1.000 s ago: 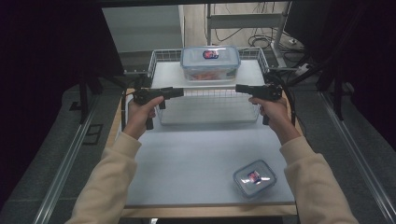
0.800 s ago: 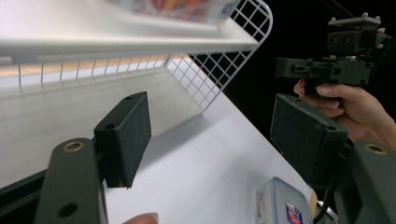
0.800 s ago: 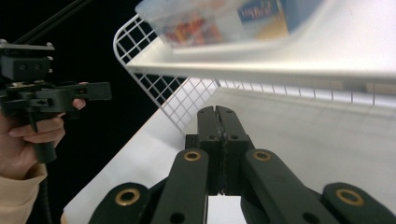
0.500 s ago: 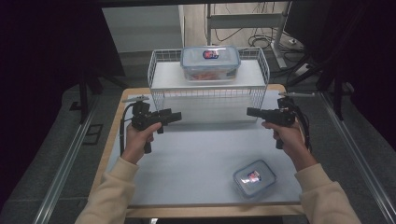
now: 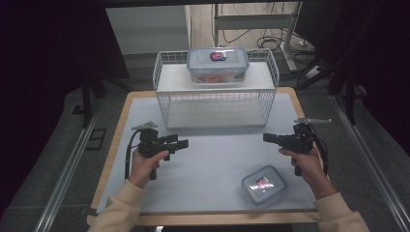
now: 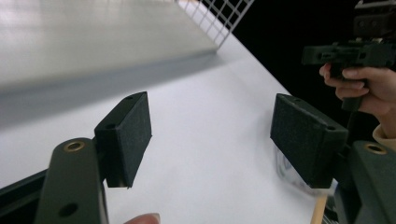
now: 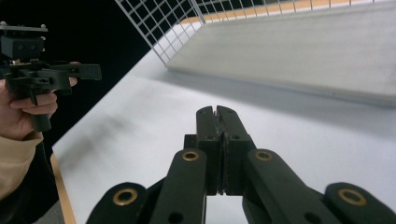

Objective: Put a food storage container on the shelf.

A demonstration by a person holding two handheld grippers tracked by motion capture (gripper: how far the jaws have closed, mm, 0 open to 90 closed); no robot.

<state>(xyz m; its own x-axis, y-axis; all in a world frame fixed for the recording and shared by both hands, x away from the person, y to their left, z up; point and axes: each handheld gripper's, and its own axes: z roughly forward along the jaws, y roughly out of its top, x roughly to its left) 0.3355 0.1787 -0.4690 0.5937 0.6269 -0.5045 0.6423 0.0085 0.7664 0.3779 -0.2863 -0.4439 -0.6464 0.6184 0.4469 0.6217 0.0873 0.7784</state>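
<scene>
The small box (image 5: 263, 184) lies near the table's (image 5: 208, 164) front right corner, just beside the right gripper (image 5: 269, 138), whose fingers are pressed together, empty. It looks like light, stiff, slick plastic; best pinched across its short sides. The left gripper (image 5: 183, 144), fingers spread, hovers toward the left edge. A larger box (image 5: 217, 64) sits atop the wire rack (image 5: 215, 99) at the far edge.

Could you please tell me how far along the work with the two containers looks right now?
Possibly done: one lidded container sits on the wire rack. In hand: nothing; the left hand-held gripper is open, the right hand-held gripper shut and empty. Left: the small lidded container lies untouched on the table.
</scene>
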